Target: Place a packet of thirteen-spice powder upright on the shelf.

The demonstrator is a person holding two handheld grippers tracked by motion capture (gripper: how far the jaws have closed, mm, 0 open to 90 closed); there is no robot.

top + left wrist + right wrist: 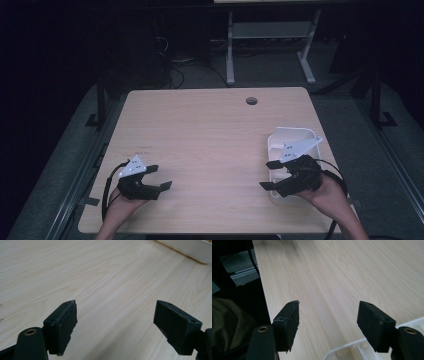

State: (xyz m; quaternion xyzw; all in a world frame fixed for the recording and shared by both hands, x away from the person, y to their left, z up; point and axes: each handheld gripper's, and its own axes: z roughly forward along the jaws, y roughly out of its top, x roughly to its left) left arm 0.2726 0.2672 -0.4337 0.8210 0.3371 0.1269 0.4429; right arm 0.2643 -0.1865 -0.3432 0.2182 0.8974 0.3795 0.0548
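— Hovering where, the right gripper (273, 175)?
— Over the white plastic compartment tray's (299, 134) near end, jaws spread, empty.
— And the left gripper (156, 177)?
— Agape over bare pale wooden table (210, 135), well apart from it.

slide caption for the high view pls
Both tongs open: left over bare wooden table, right above white tray.
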